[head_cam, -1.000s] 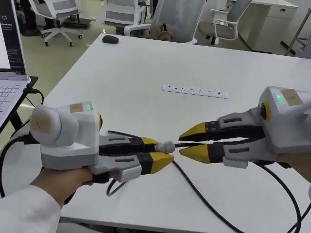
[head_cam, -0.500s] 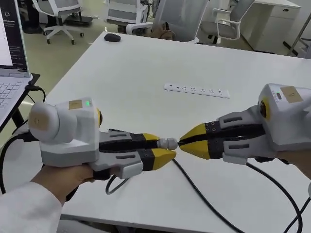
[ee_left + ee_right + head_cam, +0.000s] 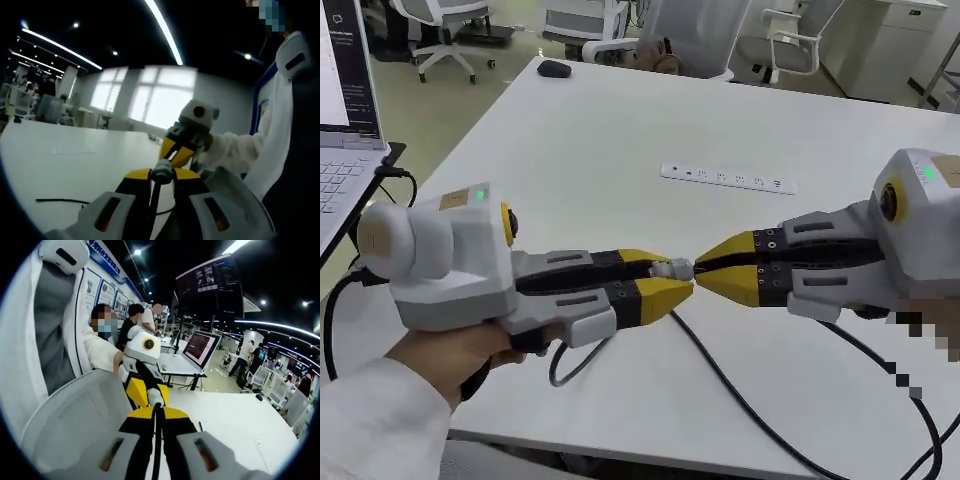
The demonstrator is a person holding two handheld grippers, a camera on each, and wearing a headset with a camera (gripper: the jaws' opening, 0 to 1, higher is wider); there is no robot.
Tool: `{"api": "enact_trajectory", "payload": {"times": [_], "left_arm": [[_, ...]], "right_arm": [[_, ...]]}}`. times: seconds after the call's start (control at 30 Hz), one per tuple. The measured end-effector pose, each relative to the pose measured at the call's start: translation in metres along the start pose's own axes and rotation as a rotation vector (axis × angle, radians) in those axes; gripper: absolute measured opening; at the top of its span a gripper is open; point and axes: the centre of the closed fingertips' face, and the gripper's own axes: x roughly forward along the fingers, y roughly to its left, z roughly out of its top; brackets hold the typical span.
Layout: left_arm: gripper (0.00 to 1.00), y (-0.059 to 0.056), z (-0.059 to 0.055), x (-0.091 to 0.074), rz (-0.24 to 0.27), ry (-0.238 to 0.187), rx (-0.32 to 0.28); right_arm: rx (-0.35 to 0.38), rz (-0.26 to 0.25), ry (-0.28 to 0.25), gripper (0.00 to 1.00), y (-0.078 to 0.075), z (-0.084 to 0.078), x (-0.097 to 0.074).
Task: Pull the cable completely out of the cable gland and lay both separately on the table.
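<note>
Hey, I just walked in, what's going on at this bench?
A person holds a gripper in each hand above the white table. The left gripper is shut on a small grey gland. The right gripper meets it tip to tip, shut on the black cable right at the gland. The cable looks not yet pulled out, and neither part has been laid down.

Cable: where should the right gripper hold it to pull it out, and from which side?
Grip the cable just where it leaves the cable gland, coming from the side opposite the left gripper. The gland lies level, so the right gripper should pull straight along it.
</note>
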Motion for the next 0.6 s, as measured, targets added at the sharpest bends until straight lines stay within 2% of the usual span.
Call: {"api": "enact_trajectory", "payload": {"times": [0.17,0.23,0.33,0.6], "left_arm": [[0.17,0.002,-0.001,-0.001,0.02,0.026,-0.005],[0.17,0.004,-0.002,-0.002,0.024,0.036,-0.029],[0.17,0.006,-0.002,-0.003,0.033,0.032,-0.025],[0.17,0.013,-0.005,-0.005,0.061,0.047,-0.044]], "right_arm": [[-0.009,-0.004,0.009,0.03,-0.002,-0.002,0.0],[-0.014,-0.006,0.019,0.03,-0.003,-0.004,-0.001],[-0.01,-0.016,0.022,0.03,-0.006,-0.007,-0.006],[0.013,-0.056,0.075,0.03,-0.014,-0.026,-0.022]]}}
